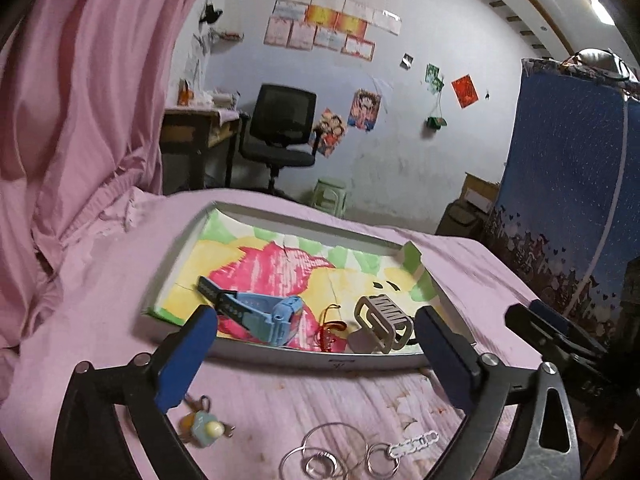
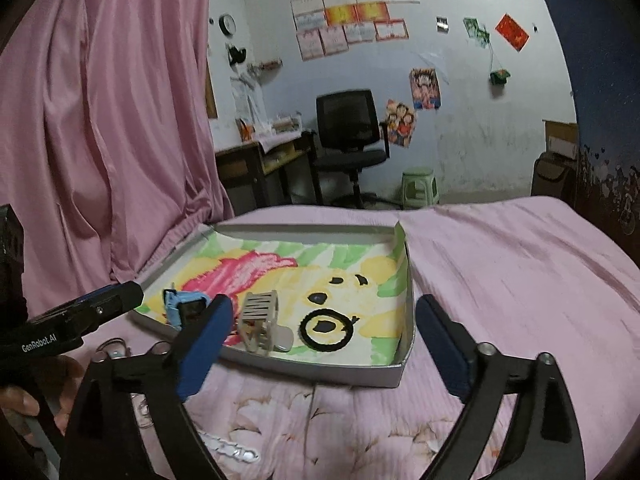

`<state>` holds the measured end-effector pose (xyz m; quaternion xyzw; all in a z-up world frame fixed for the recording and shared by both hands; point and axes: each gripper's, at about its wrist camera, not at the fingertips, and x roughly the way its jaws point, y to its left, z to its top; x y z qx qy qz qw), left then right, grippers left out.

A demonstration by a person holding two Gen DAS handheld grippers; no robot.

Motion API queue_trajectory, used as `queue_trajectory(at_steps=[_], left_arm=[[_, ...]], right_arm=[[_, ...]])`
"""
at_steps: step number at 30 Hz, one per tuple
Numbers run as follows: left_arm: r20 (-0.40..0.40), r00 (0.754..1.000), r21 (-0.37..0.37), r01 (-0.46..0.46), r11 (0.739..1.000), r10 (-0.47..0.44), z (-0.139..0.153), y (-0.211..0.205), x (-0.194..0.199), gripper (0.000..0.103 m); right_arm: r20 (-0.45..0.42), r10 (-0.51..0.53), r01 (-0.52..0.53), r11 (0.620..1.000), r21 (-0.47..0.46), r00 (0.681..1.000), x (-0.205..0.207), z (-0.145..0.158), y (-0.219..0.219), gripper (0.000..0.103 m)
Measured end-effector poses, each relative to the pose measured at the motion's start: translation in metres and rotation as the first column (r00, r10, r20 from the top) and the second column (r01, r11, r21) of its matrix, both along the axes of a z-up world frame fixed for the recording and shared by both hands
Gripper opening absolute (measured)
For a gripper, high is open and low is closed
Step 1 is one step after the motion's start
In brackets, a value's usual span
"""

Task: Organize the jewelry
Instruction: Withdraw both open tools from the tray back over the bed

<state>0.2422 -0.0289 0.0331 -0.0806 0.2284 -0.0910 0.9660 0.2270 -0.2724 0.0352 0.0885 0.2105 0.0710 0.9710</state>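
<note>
Left wrist view: left gripper (image 1: 316, 334) spread, empty, lower centre. Tray (image 1: 280, 354) on bed (image 1: 460, 256) mid-frame holds watch (image 1: 260, 312), clip (image 1: 380, 324). Rings (image 1: 328, 454) on bed, bottom.

Right wrist view: right gripper (image 2: 324, 330) spread, empty. Tray (image 2: 332, 372) centre; hair tie (image 2: 326, 330) inside.

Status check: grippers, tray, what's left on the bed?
Left gripper and right gripper open, empty. Blue watch and hair claw in tray. Rings and charm on bed; nothing blocking.

Your tray (image 1: 280, 354) is grey, lined with a pink, yellow and green drawing (image 1: 280, 264). Blue watch (image 1: 256, 312), beige hair claw (image 1: 382, 322), black ring (image 2: 326, 330) inside. Bed (image 2: 520, 264) sheet pink, floral at near edge.
</note>
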Motion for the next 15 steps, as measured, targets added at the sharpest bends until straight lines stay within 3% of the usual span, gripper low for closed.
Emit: queue_trajectory(at_steps=[3, 15], left_arm=[[0.034, 0.999, 0.017, -0.001, 1.000, 0.001, 0.002, 0.001, -0.017, 0.103], [0.070, 0.998, 0.036, 0.004, 0.999, -0.006, -0.002, 0.006, -0.066, 0.103]], right_arm=[[0.031, 0.001, -0.001, 1.000, -0.006, 1.000, -0.015, 0.004, 0.001, 0.101], [0.099, 0.004, 0.001, 0.999, -0.045, 0.995, -0.070, 0.006, 0.000, 0.102]])
